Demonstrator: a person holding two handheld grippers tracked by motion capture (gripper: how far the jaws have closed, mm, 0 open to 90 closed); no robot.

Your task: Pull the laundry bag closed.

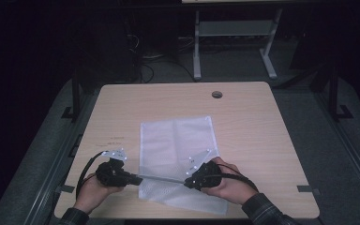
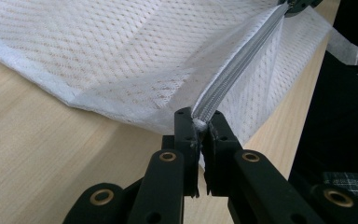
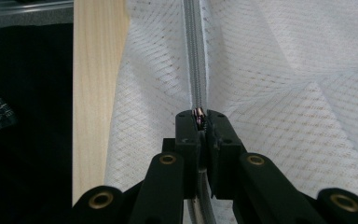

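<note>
Left claw (image 2: 198,126) clamped shut on the zipper's end, anchoring it; right claw (image 3: 199,122) pinched tight on the zipper pull (image 3: 198,113), ready to run along the taut zipper (image 1: 161,178). White mesh bag (image 1: 176,140) flat mid-desk (image 1: 262,122), near edge lifted. Grommet hole (image 1: 217,94) far off; nothing blocking.

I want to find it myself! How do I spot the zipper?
Look at the wooden table, then the white mesh bag lying on it. Along the bag's near edge, a thin grey zipper stretches between the left claw and right claw: the one straight grey line on white.
</note>
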